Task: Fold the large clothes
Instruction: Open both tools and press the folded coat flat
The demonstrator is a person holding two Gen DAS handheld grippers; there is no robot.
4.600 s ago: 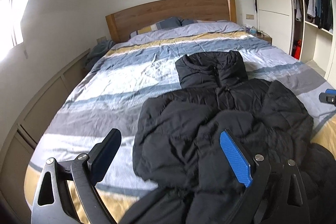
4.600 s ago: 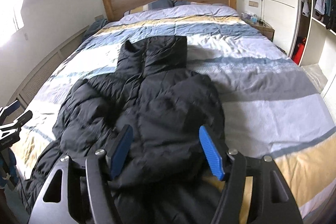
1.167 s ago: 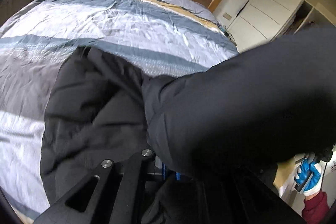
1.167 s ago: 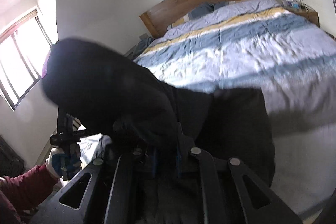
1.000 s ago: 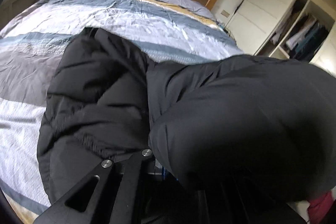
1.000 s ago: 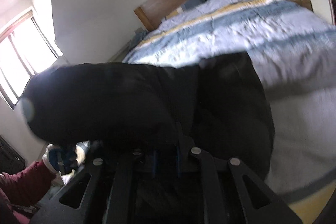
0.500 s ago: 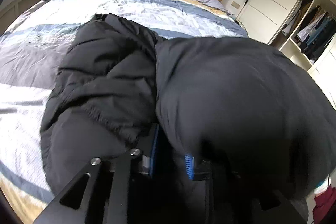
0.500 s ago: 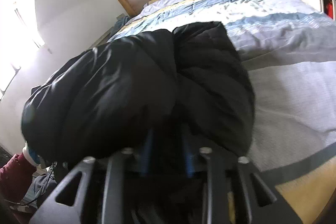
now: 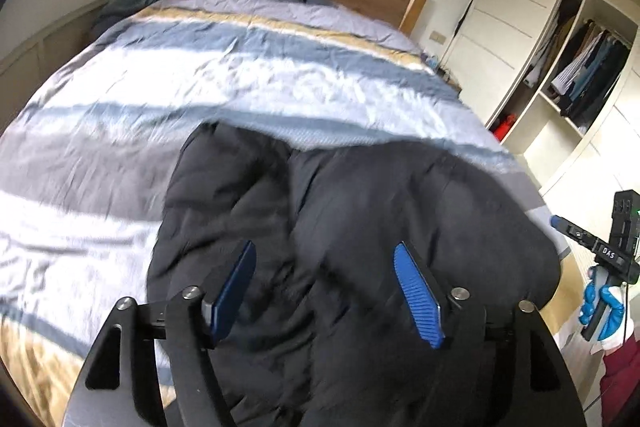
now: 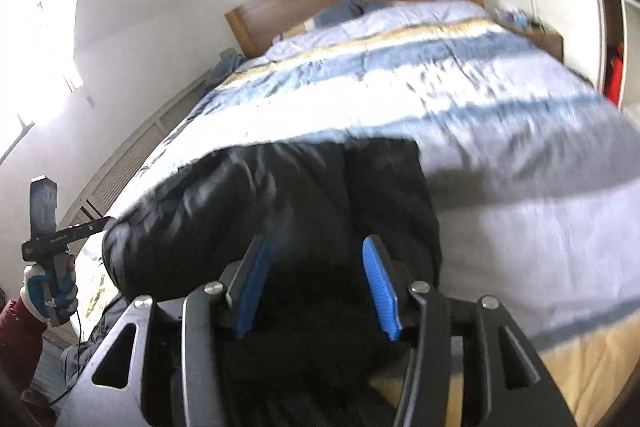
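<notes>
Black padded jacket [image 9: 360, 227] folded over on near end of striped bed [image 9: 200, 87], left gripper [image 9: 326, 293] jaws wide, right gripper [image 10: 316, 285] jaws wide, both empty above jacket.

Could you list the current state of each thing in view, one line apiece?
black jacket: folded over on itself, lying on the bed, released.
left gripper: open, above the jacket.
right gripper: open, above the jacket.
striped duvet: spread flat, wrinkled.
wardrobe: open, clothes hanging inside.

One jacket [image 9: 352, 227], one bed [image 9: 200, 99], two claws [image 9: 326, 291].
</notes>
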